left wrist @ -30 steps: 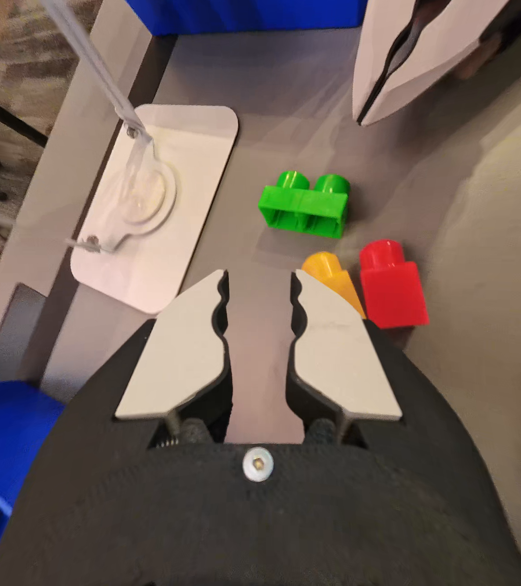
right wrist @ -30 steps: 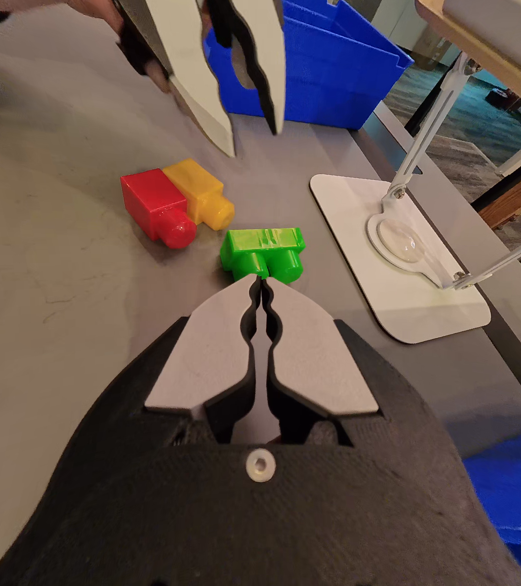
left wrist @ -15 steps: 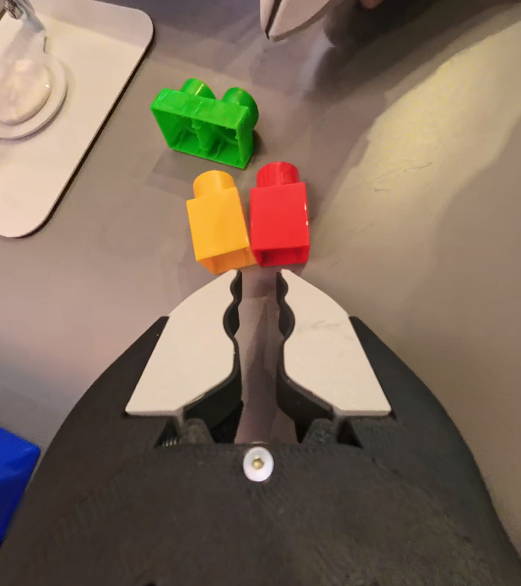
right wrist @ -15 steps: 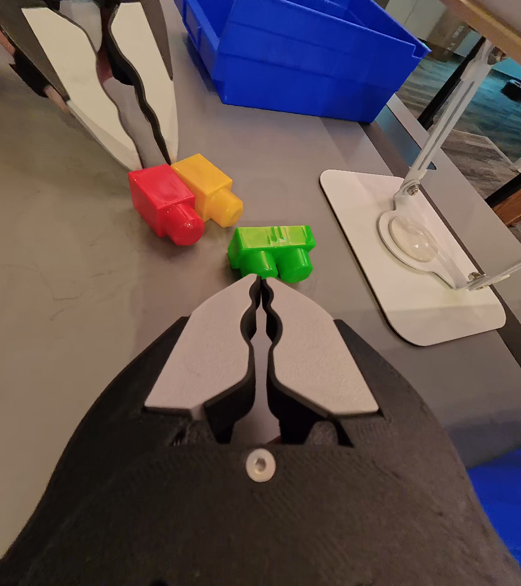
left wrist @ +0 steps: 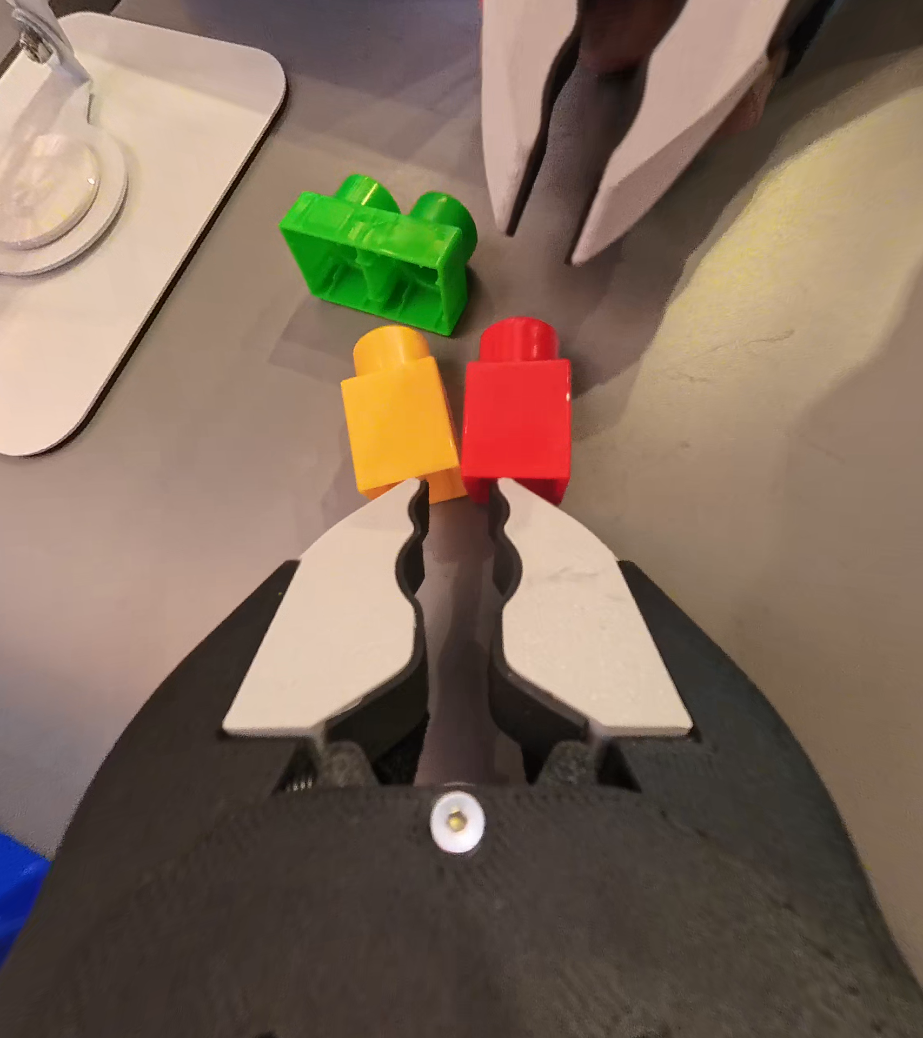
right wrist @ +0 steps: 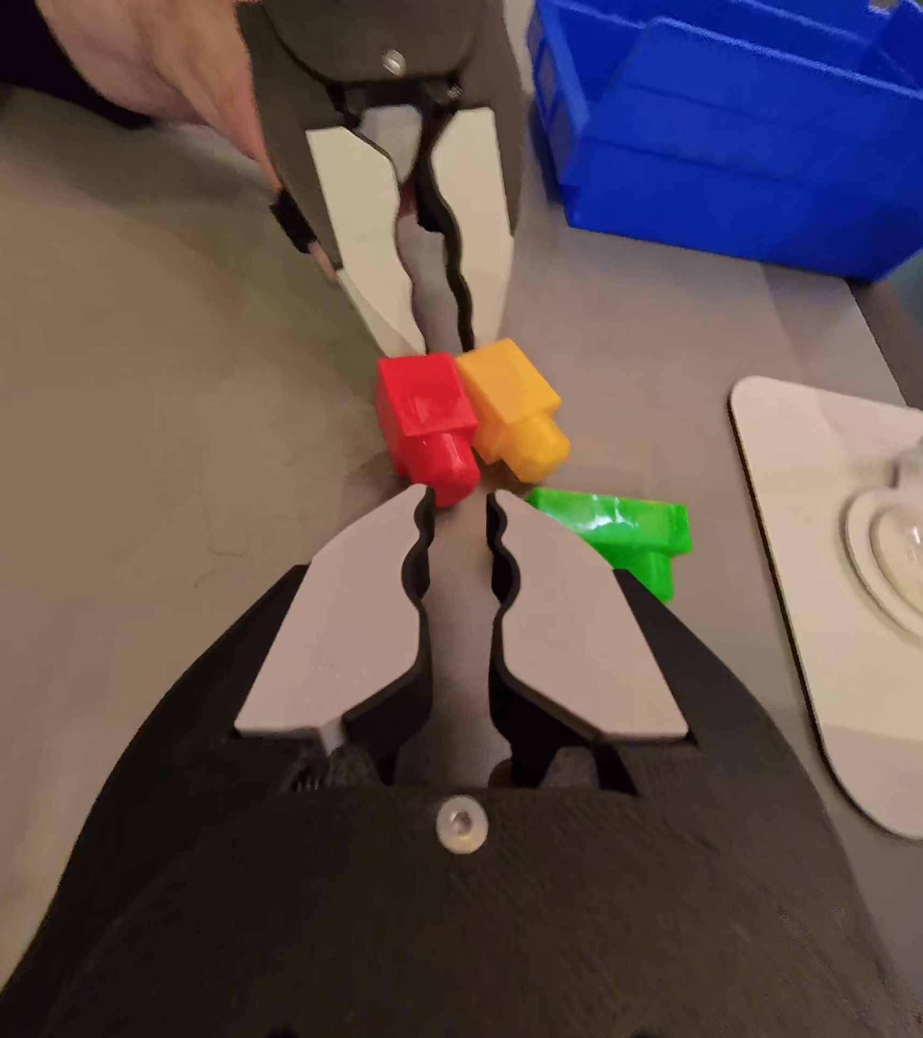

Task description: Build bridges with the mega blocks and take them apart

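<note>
While the three blocks lie on their sides on the grey table, both grippers point at them from opposite ends. In the left wrist view, the left gripper comes from 6 o'clock with its jaws a little apart; its tips sit at the open bottoms of the yellow block and the red block, which lie side by side and touch, and nothing is clamped between the pads. At 11 o'clock from the yellow block lies the green block, hollow side toward the camera. At 12 o'clock, the right gripper hangs partly open, just beside the green block, and it holds nothing. In the right wrist view its left tip is close to the red stud, but I cannot tell if they touch. A white plate with a clear dome is at 10 o'clock, and a blue bin stands at 1 o'clock in the right wrist view.
</note>
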A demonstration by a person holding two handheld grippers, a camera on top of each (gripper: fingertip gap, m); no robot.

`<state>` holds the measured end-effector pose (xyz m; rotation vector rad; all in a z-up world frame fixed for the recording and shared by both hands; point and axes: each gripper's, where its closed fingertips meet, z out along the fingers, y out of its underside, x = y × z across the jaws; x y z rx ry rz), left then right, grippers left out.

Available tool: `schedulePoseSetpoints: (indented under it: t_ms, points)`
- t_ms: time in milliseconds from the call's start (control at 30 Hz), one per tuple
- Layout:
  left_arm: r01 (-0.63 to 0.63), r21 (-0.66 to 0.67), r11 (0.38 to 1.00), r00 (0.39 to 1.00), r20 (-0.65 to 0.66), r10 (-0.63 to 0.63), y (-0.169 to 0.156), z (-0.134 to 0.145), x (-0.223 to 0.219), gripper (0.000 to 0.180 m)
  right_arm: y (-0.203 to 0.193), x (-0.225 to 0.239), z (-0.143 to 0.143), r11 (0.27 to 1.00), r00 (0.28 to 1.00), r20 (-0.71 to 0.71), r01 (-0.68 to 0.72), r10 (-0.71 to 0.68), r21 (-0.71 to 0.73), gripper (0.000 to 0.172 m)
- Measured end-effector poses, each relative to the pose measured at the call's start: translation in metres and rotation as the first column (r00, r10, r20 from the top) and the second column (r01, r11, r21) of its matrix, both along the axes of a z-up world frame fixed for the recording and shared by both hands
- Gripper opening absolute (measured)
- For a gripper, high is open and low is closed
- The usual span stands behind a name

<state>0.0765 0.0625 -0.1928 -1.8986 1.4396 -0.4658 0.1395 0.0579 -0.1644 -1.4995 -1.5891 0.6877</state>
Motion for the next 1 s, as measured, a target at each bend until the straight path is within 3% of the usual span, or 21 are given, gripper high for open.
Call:
schedulePoseSetpoints:
  t_ms: [167,333,400,667,1000]
  points:
    - [-0.009,0.006,1.0,1.0,0.009,0.009,0.004,0.001,-0.001,0.019,-0.001,-0.017,0.006,0.996,0.997,0.018,-0.076,0.075,0.048,0.036]
    - [-0.007,-0.001,1.0,1.0,0.02,0.007,0.004,-0.001,0.0,0.019,0.006,-0.031,-0.002,0.986,0.976,0.147,-0.154,0.161,-0.058,0.094]
    - [-0.003,-0.003,1.0,1.0,0.024,0.003,0.004,-0.001,0.0,0.018,0.01,-0.031,-0.016,0.983,0.952,0.246,-0.171,0.183,-0.069,0.103]
    - [0.004,0.005,1.0,1.0,0.028,-0.004,0.005,-0.001,0.001,0.015,0.013,-0.042,-0.029,0.972,0.908,0.348,-0.218,0.235,-0.088,0.065]
    - [0.023,-0.017,1.0,1.0,0.022,-0.022,0.002,-0.003,0.0,0.018,0.01,-0.041,-0.029,0.971,0.896,0.373,-0.222,0.239,-0.091,0.065]
